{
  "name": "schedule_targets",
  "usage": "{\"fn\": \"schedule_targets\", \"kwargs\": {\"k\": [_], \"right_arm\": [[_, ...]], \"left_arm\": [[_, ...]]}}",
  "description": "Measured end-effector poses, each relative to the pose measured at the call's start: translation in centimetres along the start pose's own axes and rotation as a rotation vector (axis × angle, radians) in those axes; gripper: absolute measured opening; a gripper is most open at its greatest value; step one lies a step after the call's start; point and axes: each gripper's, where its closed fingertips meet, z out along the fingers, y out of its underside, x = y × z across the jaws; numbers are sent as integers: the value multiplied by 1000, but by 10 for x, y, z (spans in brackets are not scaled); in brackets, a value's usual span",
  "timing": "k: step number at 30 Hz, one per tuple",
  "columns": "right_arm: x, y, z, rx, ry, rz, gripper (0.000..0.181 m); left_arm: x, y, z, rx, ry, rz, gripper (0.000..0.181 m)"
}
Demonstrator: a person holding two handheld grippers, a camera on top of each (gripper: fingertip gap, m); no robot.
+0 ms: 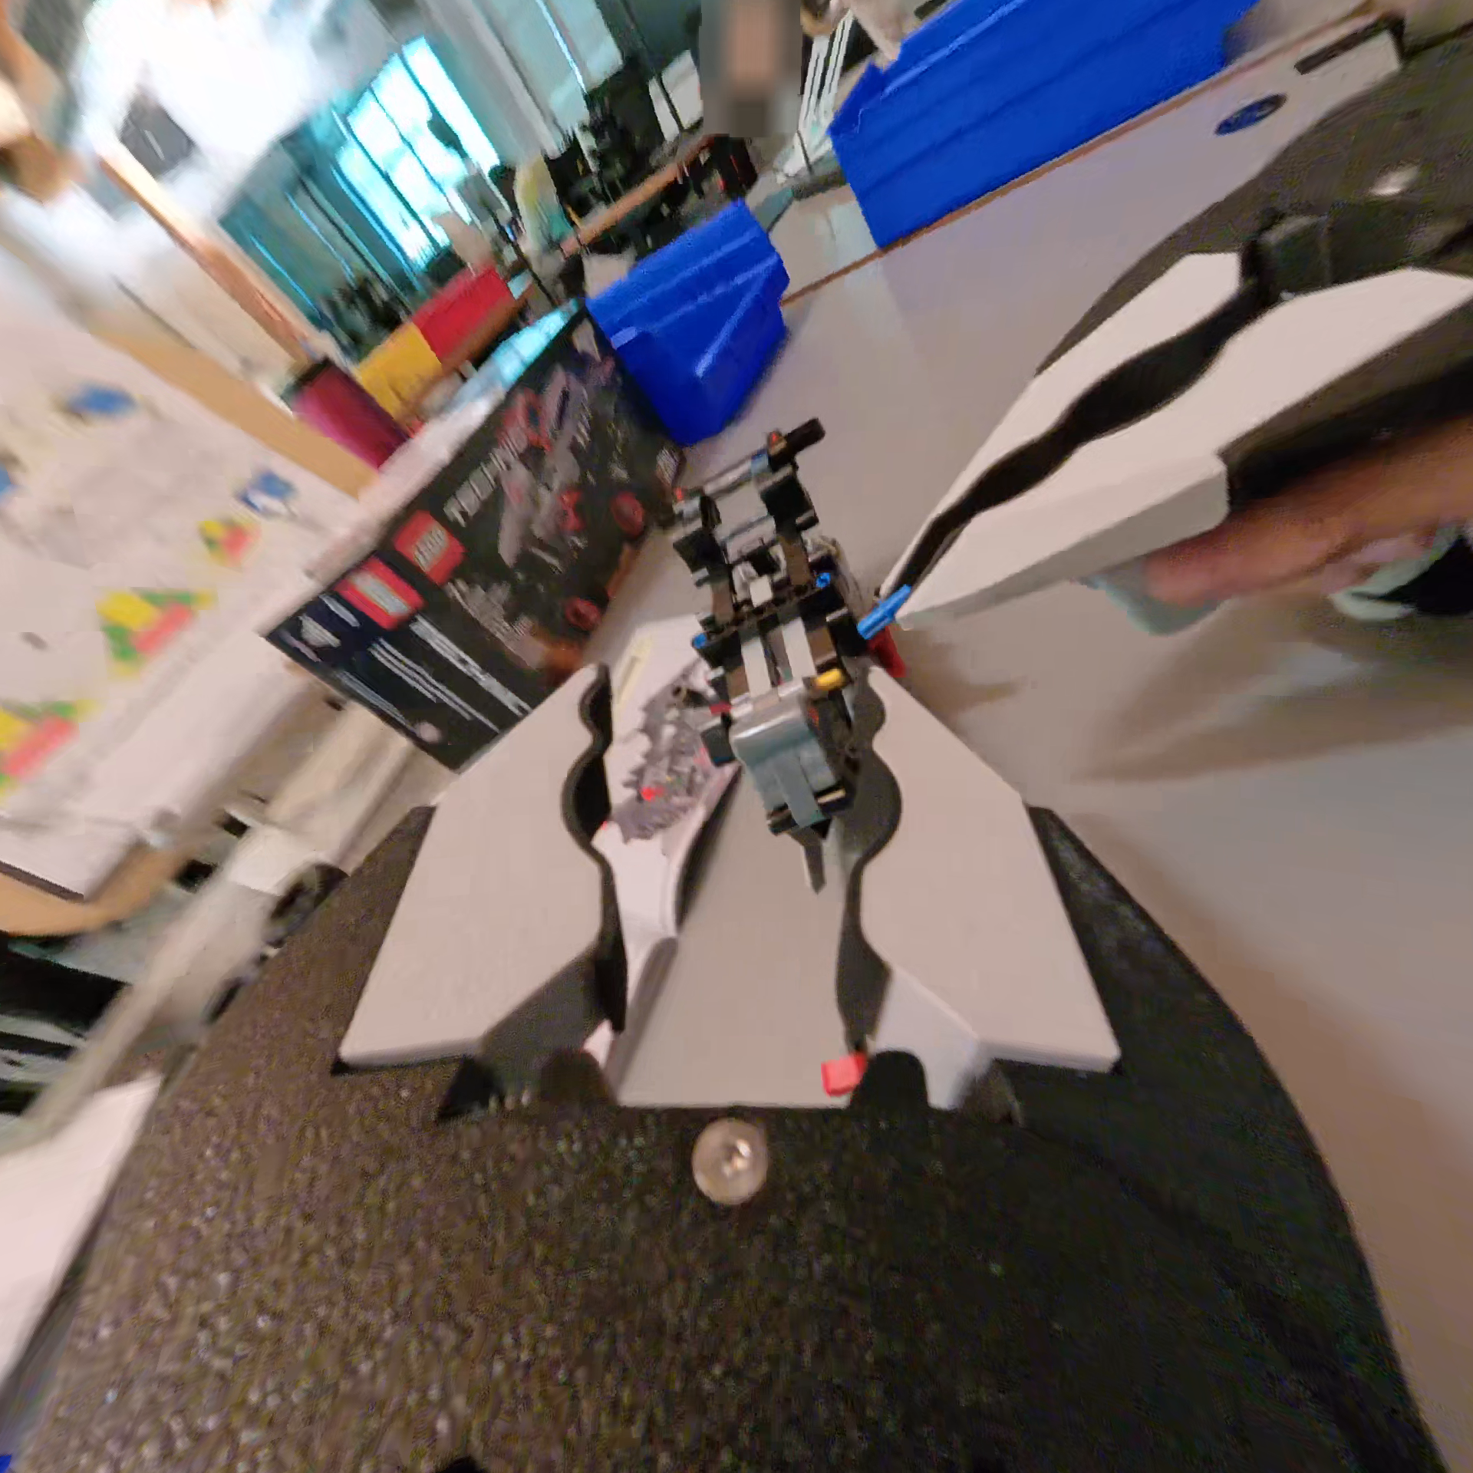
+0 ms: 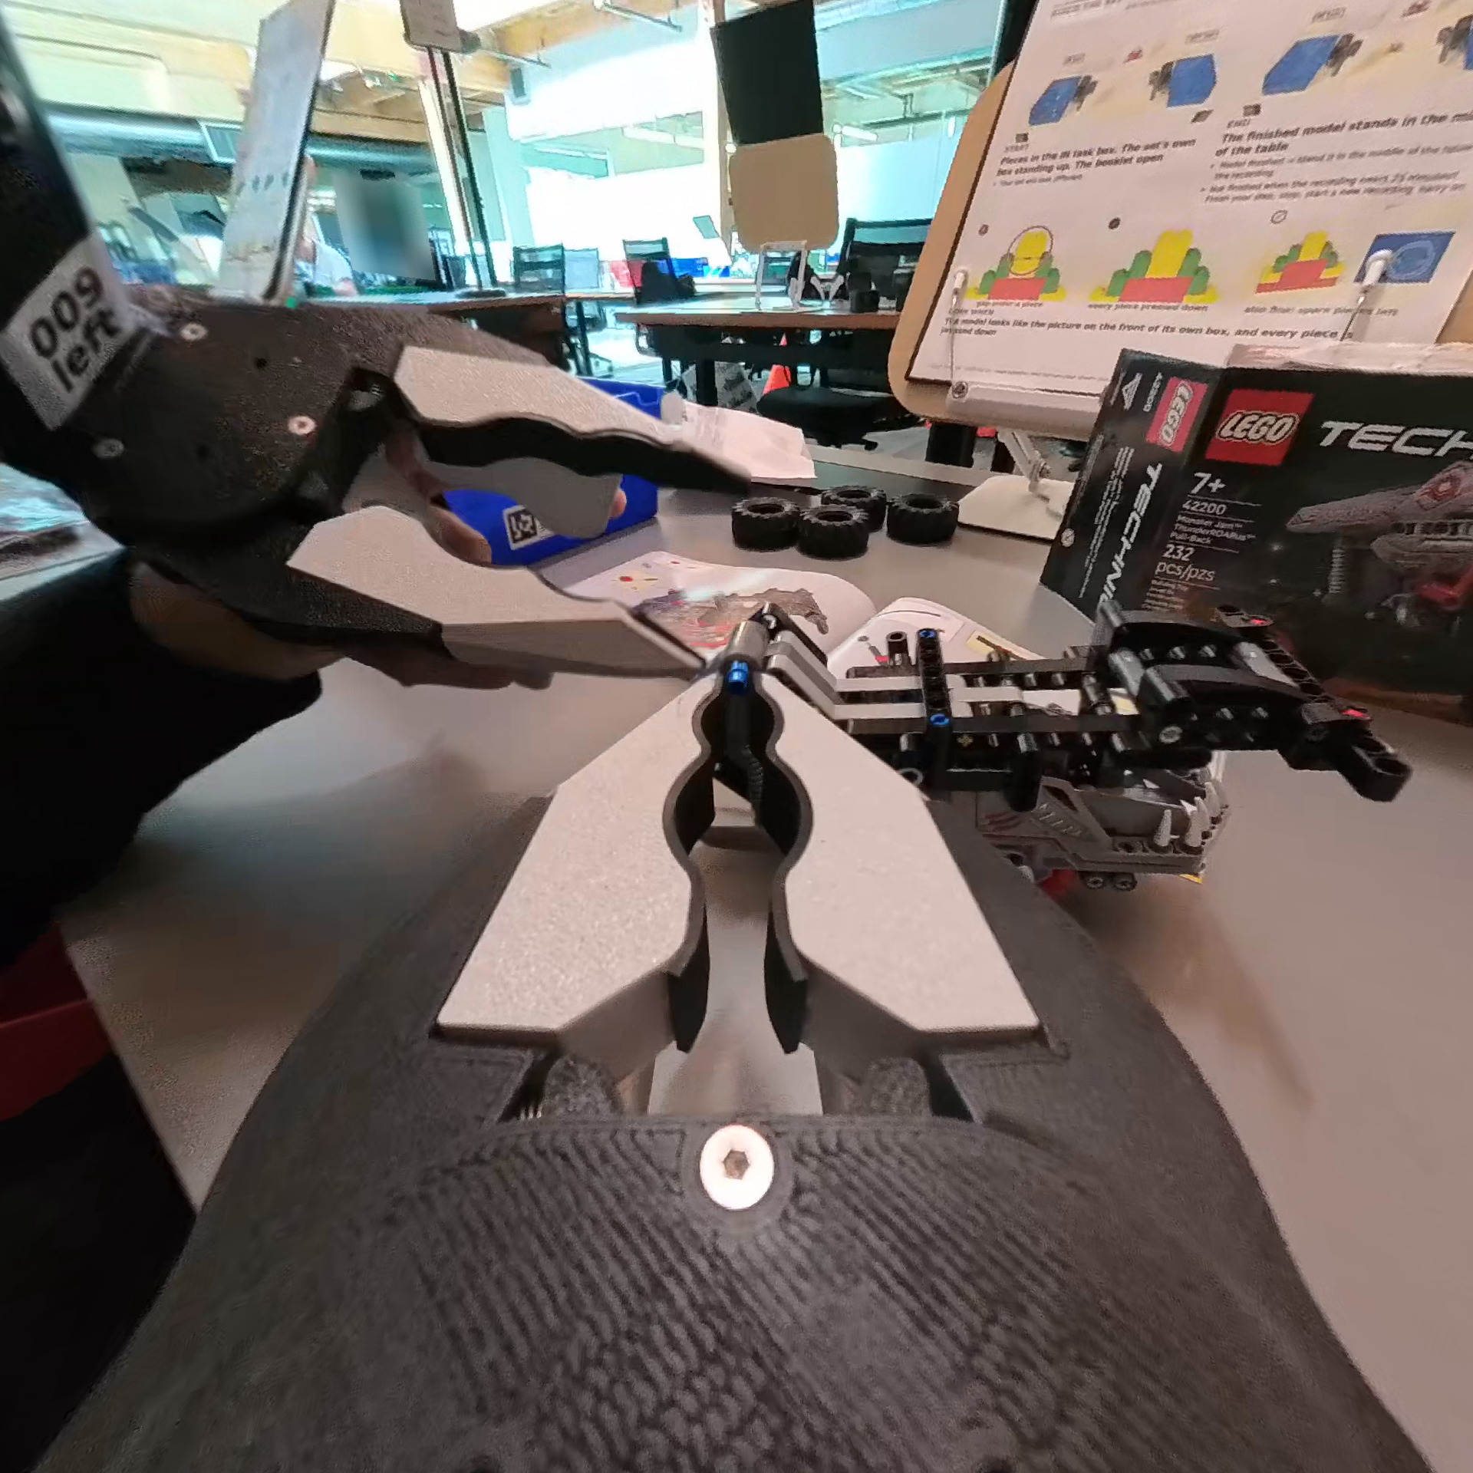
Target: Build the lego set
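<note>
While the half-built lego model (image 2: 1060,717) stands near the middle of the grey table (image 2: 1315,996), the right gripper (image 2: 737,693) has its jaws closed on a blue-tipped pin at the model's end. The left gripper (image 1: 737,717) is spread wide, one finger beside the model. An open booklet (image 2: 717,594), four black tyres (image 2: 845,518) and the set's box (image 2: 1291,510) lie behind it; the near side is bare. Desks and chairs fill the office beyond.
</note>
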Motion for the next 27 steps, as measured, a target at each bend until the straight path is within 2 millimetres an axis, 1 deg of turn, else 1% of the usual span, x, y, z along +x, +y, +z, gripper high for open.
{"fn": "schedule_targets", "kwargs": {"k": [2,4,6,7,9,12,15,27], "right_arm": [[5,2,3,-6,17,-8,4],[8,5,7,-22,25,-7,4],[9,5,9,-22,24,-10,4],[9,6,10,-31,28,-12,4],[10,7,12,-41,30,-16,4],[11,8,14,-51,40,-27,4],[12,12,17,-78,41,-33,4],[12,17,20,-117,58,-57,4]], "left_arm": [[1,15,7,-54,48,-109,66],[4,27,13,-102,101,-171,64],[9,33,17,-119,156,-203,57],[11,34,19,-121,179,-218,56],[14,33,21,-107,205,-243,47],[17,31,25,-95,227,-266,38],[18,29,26,-83,220,-266,37],[18,32,26,-93,205,-331,36]]}}
